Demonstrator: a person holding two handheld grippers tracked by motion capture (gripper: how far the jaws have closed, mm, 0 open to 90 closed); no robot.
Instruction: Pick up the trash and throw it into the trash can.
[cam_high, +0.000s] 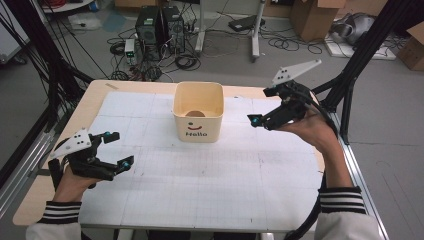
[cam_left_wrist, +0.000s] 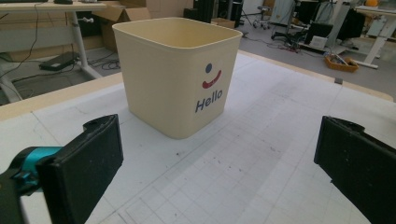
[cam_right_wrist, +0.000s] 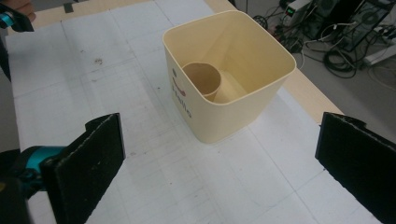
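A cream square bin (cam_high: 182, 129) marked "Hello" with a smile stands at the table's far middle. Inside it lies a brown cardboard tube (cam_high: 195, 113), leaning in a corner (cam_right_wrist: 201, 79). My left gripper (cam_high: 118, 149) rests low at the table's left, open and empty, its jaws pointing toward the bin (cam_left_wrist: 159, 84). A hand holds my right gripper (cam_high: 262, 106) raised to the right of the bin, open and empty, looking down into the bin (cam_right_wrist: 243, 116). In both gripper views the two black jaws stand wide apart, with my left gripper (cam_left_wrist: 219, 172) and my right gripper (cam_right_wrist: 219, 168) at the bottom.
A white gridded mat (cam_high: 200, 185) covers the wooden table (cam_high: 35, 195). Black frame struts (cam_high: 350, 75) rise by the right edge, and more stand at the left (cam_high: 50, 75). Computer towers (cam_high: 159, 25), cables and cardboard boxes (cam_high: 312, 15) sit on the floor beyond.
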